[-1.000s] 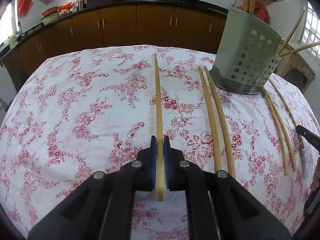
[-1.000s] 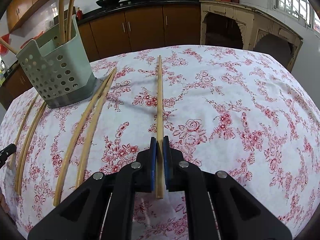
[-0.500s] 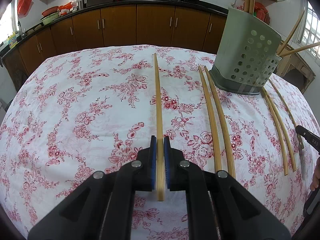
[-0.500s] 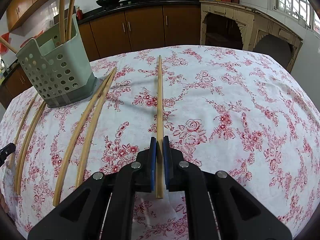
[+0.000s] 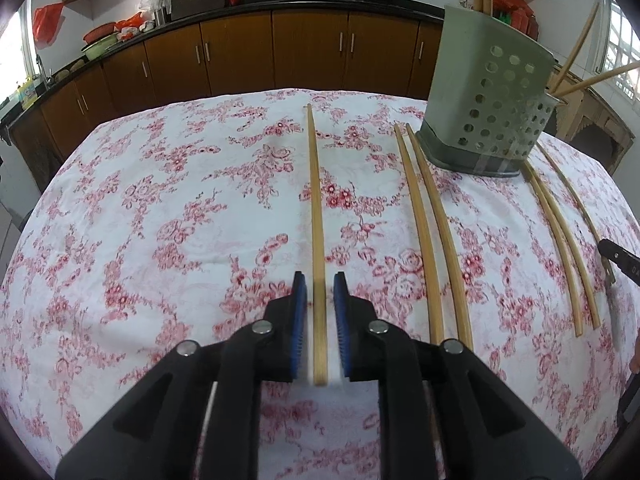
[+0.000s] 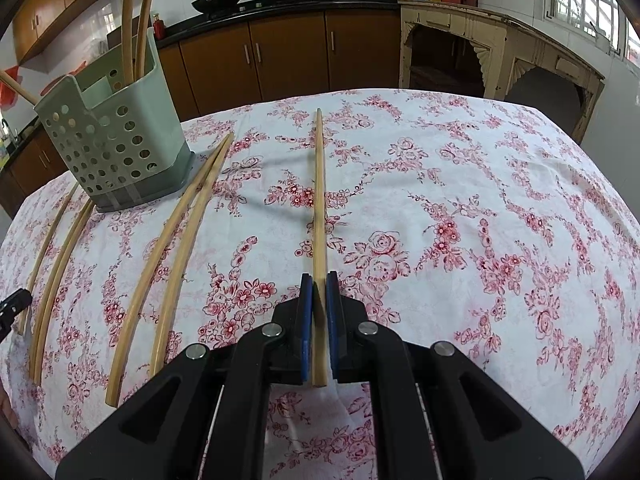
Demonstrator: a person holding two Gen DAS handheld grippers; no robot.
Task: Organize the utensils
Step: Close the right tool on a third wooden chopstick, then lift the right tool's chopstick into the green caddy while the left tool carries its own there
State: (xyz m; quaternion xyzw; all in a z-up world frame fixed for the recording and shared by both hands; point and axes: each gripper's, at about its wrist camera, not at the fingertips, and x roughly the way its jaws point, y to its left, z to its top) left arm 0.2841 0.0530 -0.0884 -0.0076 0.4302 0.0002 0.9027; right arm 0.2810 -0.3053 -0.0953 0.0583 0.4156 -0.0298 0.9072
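Left claw (image 5: 320,292) jaws have just parted, freeing 1 chopstick (image 5: 316,216); your right claw (image 6: 319,292) remains clamped on another chopstick (image 6: 319,184).

A white cotton-looking tablecloth with red roses (image 5: 160,208) looks matt and slightly creased. Pale bamboo chopsticks (image 5: 420,216) look smooth, and at upper right the grey-green perforated plastic holder (image 5: 488,92) has a dull sheen.
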